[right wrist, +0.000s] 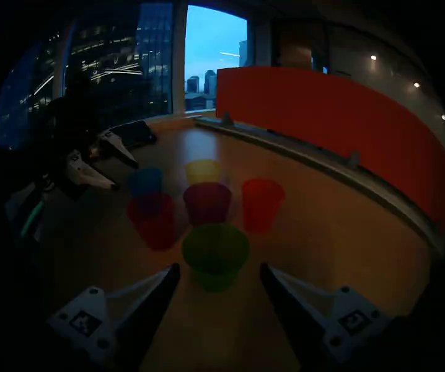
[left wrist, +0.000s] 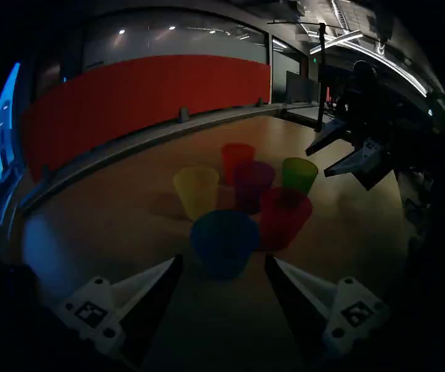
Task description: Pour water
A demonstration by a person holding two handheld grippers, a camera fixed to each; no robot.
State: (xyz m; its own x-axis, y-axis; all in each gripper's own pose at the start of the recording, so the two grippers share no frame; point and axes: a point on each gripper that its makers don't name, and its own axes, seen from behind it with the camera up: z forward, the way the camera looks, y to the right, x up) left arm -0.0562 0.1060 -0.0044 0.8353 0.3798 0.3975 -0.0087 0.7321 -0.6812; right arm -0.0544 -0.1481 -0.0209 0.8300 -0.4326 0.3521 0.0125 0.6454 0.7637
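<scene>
Okay, approach step: my left gripper [left wrist: 222, 258] frames the blue cup [left wrist: 224, 239], right gripper [right wrist: 218, 268] the green cup [right wrist: 215, 247], lower centre; both jaws released. Next, I grasp one.

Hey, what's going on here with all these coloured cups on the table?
A person is working two handheld two-finger grippers over a wooden table in a dim room. A cluster of six coloured plastic cups stands upright between them. The left gripper, open, faces the blue plastic cup. The right gripper, also open, faces the green plastic cup from the opposite side. Neither holds a cup, and nothing is being poured yet.
</scene>
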